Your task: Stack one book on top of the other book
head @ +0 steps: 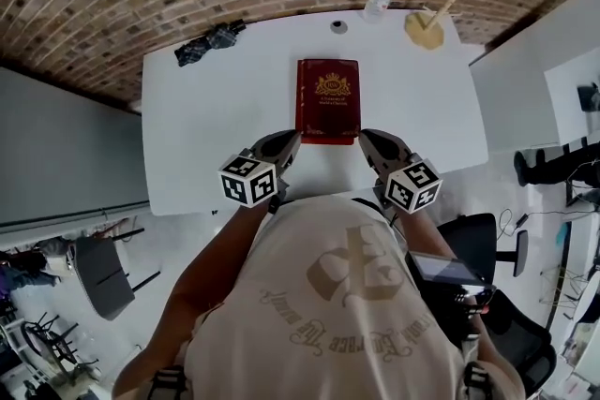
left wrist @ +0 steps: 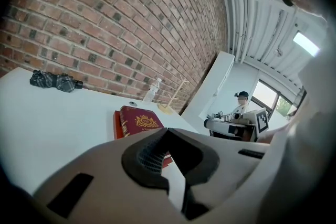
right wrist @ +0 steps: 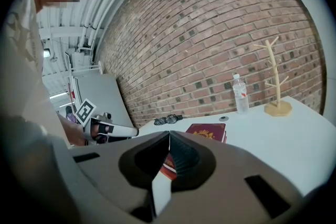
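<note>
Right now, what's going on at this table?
A person holds a two-jaw gripper in each hand over a white table. A dark red hardcover book with a gold crest already lies on top of a second red book. The left gripper and right gripper are both shut and empty, one close to each near corner of the stack.

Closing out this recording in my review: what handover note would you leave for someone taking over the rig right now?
Left gripper: shut, empty.
Right gripper: shut, empty. Both sit by the near end of the books.
Books: the dark red book lies flat on the orange-red book, in the middle of the white table.
Done: the stack is made.
Left: nothing obvious; perhaps check that the edges line up.
</note>
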`<action>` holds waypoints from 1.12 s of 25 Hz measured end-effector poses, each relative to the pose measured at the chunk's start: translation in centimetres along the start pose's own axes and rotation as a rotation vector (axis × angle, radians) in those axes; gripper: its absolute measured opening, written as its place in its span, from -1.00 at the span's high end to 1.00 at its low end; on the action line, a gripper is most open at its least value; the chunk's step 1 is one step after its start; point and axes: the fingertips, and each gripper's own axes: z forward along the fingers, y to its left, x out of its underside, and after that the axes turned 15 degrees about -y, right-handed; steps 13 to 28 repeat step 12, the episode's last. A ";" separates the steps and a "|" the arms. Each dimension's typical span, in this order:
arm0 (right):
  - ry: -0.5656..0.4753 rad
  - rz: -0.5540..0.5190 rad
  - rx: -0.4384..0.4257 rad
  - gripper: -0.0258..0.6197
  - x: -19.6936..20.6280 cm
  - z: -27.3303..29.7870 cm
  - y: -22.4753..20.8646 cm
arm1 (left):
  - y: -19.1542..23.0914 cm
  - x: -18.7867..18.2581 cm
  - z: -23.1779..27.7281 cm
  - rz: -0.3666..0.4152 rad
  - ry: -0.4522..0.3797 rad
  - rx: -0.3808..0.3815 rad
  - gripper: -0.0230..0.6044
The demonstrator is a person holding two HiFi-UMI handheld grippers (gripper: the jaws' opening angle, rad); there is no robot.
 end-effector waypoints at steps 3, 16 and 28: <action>0.000 -0.002 0.004 0.85 0.2 -0.1 0.6 | 0.0 0.4 -0.7 -0.008 0.002 -0.005 0.86; -0.011 0.001 0.035 0.85 1.2 -1.3 2.6 | -0.1 1.7 -3.3 -0.021 0.018 0.000 0.86; -0.011 0.001 0.035 0.85 1.2 -1.3 2.6 | -0.1 1.7 -3.3 -0.021 0.018 0.000 0.86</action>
